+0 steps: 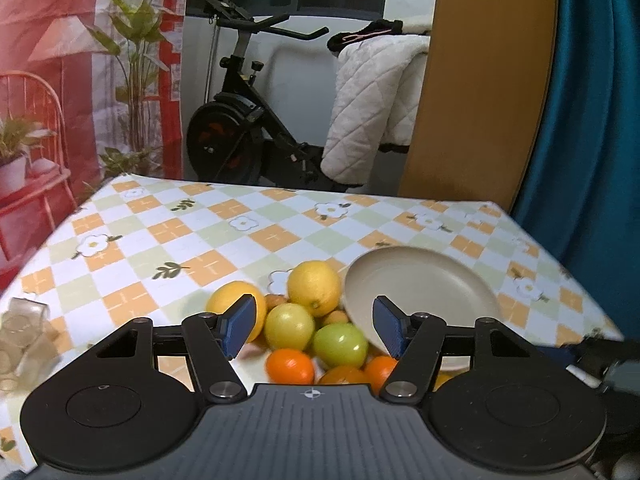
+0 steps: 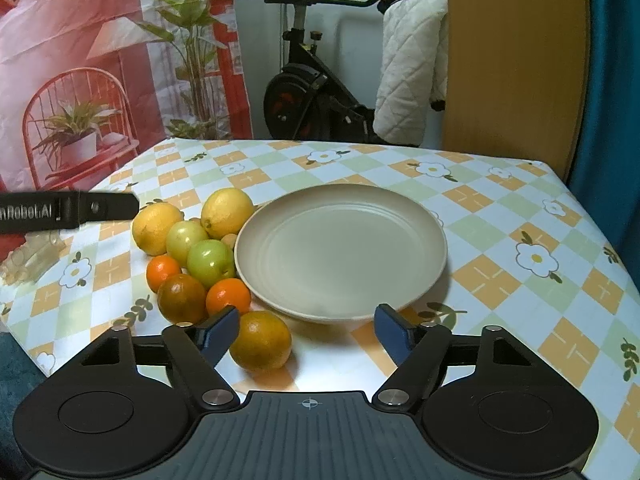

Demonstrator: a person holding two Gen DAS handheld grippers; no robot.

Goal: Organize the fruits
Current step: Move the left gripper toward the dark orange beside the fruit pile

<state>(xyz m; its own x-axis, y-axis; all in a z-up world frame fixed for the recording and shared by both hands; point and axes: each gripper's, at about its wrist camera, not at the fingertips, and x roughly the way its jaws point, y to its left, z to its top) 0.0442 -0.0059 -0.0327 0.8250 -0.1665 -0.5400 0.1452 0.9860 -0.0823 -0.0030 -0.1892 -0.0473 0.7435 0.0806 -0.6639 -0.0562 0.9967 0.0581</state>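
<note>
1. The plate [image 2: 340,252] stands empty on the bench [image 2: 520,240]; no fruit is on it yet.
2. All fruits [image 2: 200,248] lie in a heap just left of the plate, touching its rim.
3. The left gripper [image 1: 314,326] and the right gripper [image 2: 308,328] both have their jaws apart and hold nothing.
4. I judge that nearly all the work remains.

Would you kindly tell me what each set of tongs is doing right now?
Left tongs: open, holding nothing, fruit beyond them.
Right tongs: open, holding nothing, orange beside the left finger.
</note>
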